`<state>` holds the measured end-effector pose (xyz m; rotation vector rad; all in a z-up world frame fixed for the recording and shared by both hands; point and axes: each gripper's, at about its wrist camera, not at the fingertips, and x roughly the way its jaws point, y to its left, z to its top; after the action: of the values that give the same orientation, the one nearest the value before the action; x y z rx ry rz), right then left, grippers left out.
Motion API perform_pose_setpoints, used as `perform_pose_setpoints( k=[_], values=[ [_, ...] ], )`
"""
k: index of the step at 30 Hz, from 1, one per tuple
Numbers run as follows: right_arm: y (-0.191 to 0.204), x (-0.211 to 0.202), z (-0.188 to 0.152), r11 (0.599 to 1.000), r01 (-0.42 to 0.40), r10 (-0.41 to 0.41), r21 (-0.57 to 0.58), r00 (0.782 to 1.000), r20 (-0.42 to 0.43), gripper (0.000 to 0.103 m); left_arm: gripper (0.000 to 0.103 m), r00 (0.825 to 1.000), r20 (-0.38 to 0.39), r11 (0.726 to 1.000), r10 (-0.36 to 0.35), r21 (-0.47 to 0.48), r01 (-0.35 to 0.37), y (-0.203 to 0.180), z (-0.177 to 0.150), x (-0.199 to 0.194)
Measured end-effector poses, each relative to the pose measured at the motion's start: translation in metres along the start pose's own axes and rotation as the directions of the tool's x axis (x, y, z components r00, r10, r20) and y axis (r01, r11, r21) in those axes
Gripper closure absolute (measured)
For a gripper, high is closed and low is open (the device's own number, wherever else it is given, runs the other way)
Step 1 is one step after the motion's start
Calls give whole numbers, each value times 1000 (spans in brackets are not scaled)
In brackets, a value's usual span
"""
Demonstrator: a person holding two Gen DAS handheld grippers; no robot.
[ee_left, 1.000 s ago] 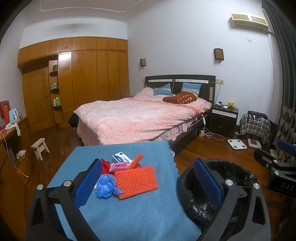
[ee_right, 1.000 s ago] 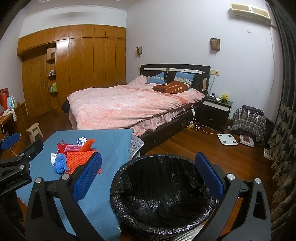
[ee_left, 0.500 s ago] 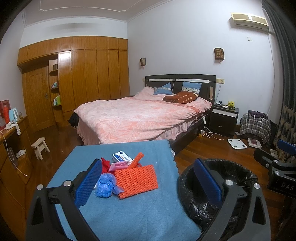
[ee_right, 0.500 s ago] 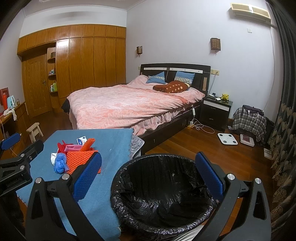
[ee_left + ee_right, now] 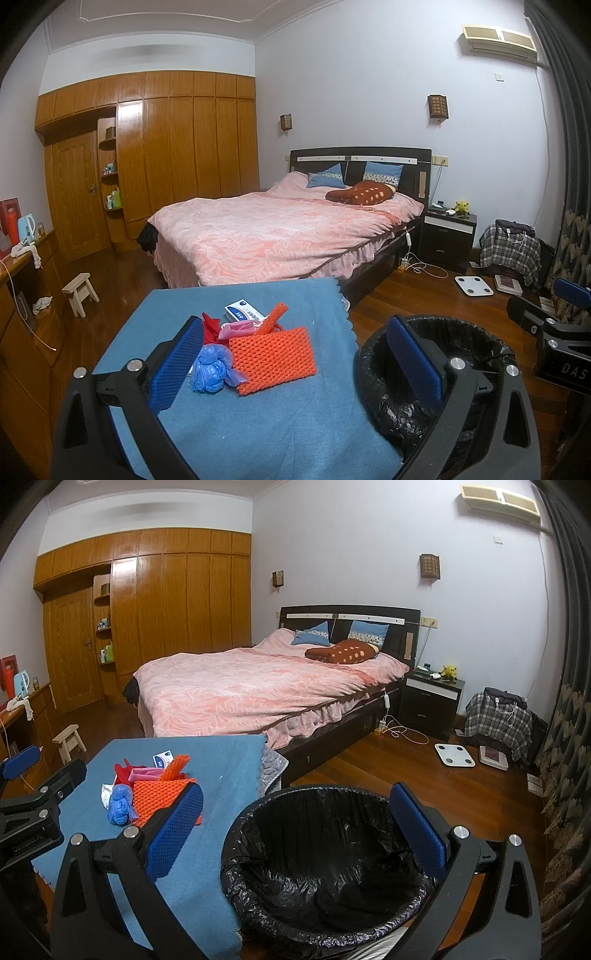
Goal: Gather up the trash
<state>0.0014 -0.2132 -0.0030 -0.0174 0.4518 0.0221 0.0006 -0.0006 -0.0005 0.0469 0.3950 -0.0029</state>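
Nothing is shifting noticeably against the earlier frames: both tools are hovering in the same poses, and the litter is lying where it was.

Left gripper [image 5: 295, 363], with its blue-padded jaws spread wide and holding nothing, is pointing at the small heap of trash on the blue felt-covered table [image 5: 258, 424]. That heap is sitting together near the table's middle: an orange knitted mesh pad [image 5: 273, 360], a crumpled blue plastic bag [image 5: 210, 369] touching its left edge, pink and red wrappers [image 5: 236, 326] behind, and a white-and-blue paper packet [image 5: 243, 312] at the back.

Right gripper [image 5: 295, 829], equally spread and empty, is hanging over the round bin lined with a black plastic bag [image 5: 325, 867], which is standing just beside the table's right edge, probably so each piece needs only a short carry.
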Motion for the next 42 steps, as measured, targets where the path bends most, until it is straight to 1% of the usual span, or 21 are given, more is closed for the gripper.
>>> perform_pose_setpoints(
  k=[25, 34, 35, 37, 38, 42],
  values=[
    [0, 1, -2, 1000, -1, 1, 2, 1000, -4, 5, 6, 1000, -5, 1000, -1, 0, 1, 2, 0, 2],
    [1, 4, -8, 1000, -4, 4, -1, 1000, -6, 5, 6, 1000, -8, 1000, -1, -3, 1, 4, -4, 1],
    [7, 12, -22, 1000, -3, 3, -2, 1000, -7, 5, 6, 1000, -9, 1000, -1, -5, 1, 5, -11, -1],
    [9, 14, -27, 1000, -5, 5, -5, 1000, -6, 5, 6, 1000, -10, 1000, -3, -9, 2, 6, -16, 0],
    [11, 15, -27, 1000, -6, 6, -7, 1000, -5, 5, 6, 1000, -14, 1000, -6, -12, 6, 9, -31, 12],
    [21, 23, -30, 1000, -26, 26, -15, 1000, -8, 5, 6, 1000, -18, 999, 17, -28, -18, 21, -36, 19]
  ],
)
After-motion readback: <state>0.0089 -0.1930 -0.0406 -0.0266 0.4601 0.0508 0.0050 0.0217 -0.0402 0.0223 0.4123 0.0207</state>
